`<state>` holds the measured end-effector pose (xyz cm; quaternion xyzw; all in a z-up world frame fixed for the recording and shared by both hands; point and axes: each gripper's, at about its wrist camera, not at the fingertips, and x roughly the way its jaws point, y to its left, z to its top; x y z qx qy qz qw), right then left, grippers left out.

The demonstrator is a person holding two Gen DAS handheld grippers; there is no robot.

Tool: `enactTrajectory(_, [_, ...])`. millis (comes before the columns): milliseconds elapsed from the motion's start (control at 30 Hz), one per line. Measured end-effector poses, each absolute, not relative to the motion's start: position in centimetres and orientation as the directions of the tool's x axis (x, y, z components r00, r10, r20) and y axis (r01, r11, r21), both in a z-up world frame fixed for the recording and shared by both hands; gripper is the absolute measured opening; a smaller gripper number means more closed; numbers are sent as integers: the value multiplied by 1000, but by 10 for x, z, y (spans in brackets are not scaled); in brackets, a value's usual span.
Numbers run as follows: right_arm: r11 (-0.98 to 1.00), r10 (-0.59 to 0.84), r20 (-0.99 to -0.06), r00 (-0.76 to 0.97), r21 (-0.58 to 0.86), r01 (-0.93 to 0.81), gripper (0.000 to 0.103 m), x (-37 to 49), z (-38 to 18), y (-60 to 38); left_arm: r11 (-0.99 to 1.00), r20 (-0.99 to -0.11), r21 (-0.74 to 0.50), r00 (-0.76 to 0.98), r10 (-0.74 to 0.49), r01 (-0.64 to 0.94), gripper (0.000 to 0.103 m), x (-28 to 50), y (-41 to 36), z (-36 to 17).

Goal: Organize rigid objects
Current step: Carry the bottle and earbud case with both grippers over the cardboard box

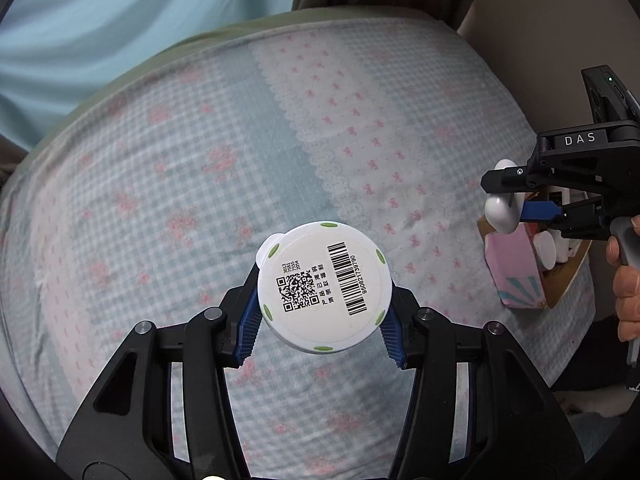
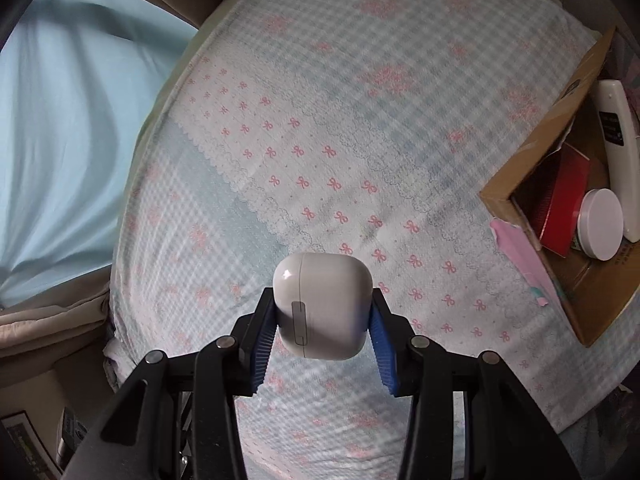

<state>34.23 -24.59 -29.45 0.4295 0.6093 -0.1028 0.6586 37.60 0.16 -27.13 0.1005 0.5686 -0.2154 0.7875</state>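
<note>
A soft bed (image 2: 312, 128) with a blue checked sheet with pink bows holds an open cardboard box (image 2: 520, 184) at its right edge, with a red box, a round white lid and a white remote inside.

it was a home, most likely a bedroom. a bed sheet (image 2: 360, 128) printed with pink bows and pale blue checks covered a soft mattress. light blue cloth (image 2: 60, 140) hung at the far left. a cardboard box (image 2: 516, 184) of household bits sat on the sheet at the right.
</note>
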Motion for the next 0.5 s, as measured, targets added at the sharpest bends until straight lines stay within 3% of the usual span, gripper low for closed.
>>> enactTrajectory(267, [623,356,-888,292,459,633,41,299,-256,-314,846,-911,-122,280,-303,520,47,331,-75,-227])
enactTrajectory(500, [636,302,-909,287,416,650,41,243,-245,-407,807,-898,-189,233,-372,559,47,294,-165,-221])
